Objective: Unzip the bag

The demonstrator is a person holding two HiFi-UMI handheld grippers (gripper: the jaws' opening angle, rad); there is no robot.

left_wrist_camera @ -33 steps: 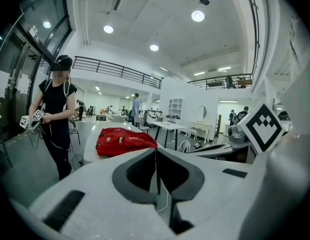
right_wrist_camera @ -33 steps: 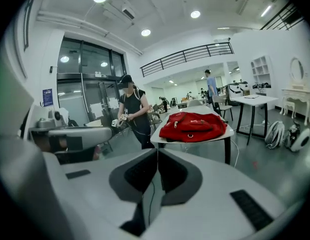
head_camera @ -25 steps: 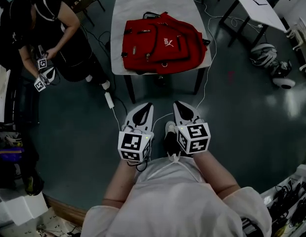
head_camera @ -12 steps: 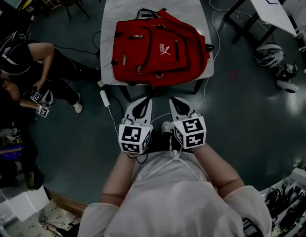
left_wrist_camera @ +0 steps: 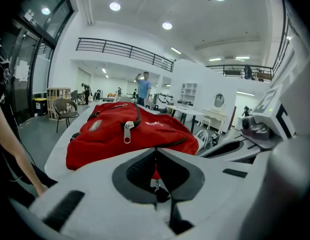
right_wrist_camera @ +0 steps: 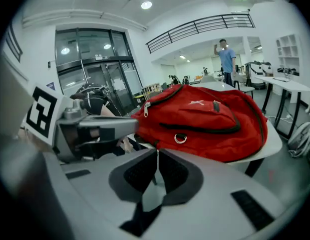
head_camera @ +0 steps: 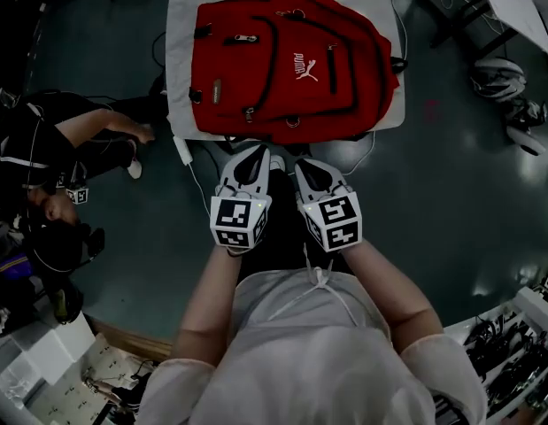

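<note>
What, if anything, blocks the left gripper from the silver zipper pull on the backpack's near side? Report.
Probably nothing, so yes: the way from the left gripper to the zipper pull on the backpack looks free. Its shut jaws must open first.

The person wears a pale, short-sleeved top with a thin white cord knotted at its upper edge. Just above the top, the left gripper and right gripper are tapered white shells with dark oval hollows. Each carries a marker cube of black-and-white squares at the end nearest the top, and dark grey textured pads at the far end.
</note>
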